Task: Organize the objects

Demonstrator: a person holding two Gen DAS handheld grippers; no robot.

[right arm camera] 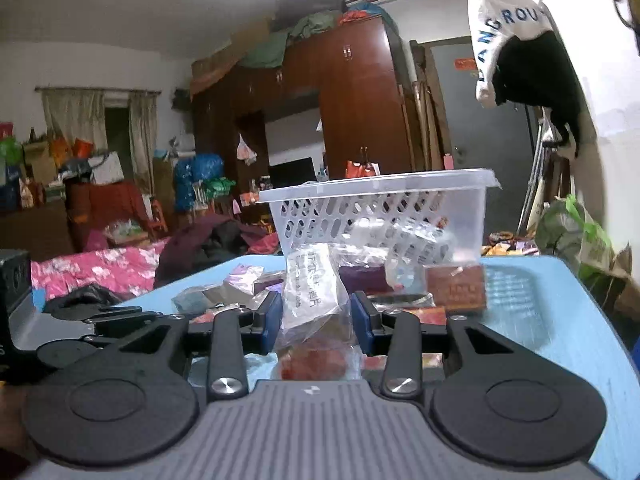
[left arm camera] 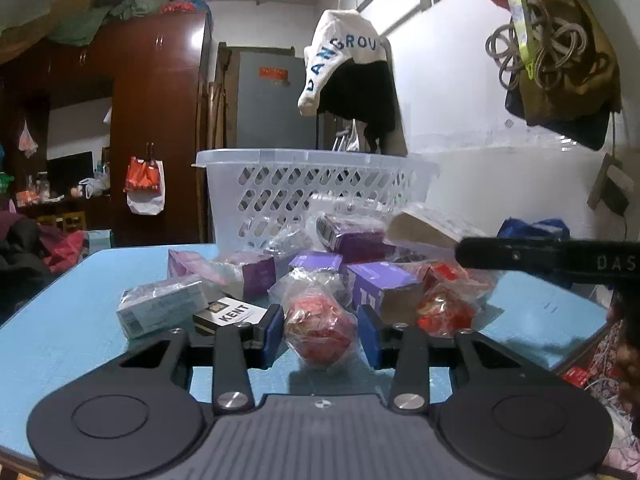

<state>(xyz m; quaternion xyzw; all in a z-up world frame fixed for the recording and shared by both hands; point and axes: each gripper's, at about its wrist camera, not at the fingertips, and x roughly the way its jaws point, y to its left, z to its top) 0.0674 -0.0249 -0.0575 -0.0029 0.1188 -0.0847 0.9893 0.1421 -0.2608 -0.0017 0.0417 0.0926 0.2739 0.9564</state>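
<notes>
A clear perforated basket (left arm camera: 312,192) stands at the far side of the blue table (left arm camera: 60,328); it also shows in the right wrist view (right arm camera: 380,208). A pile of purple boxes (left arm camera: 380,284), a KENT pack (left arm camera: 232,314) and bagged packets lies in front of it. My left gripper (left arm camera: 320,330) is open, its blue pads on either side of a clear bag with red contents (left arm camera: 318,326). My right gripper (right arm camera: 316,322) is open around a clear plastic packet with printed text (right arm camera: 312,292). I cannot tell whether the pads touch either item.
The right gripper's black arm (left arm camera: 552,256) crosses the right side of the left wrist view. A brown box (right arm camera: 456,288) lies near the basket. The table's edge runs close on the right (right arm camera: 600,320). A wardrobe (left arm camera: 156,120) and clutter stand behind.
</notes>
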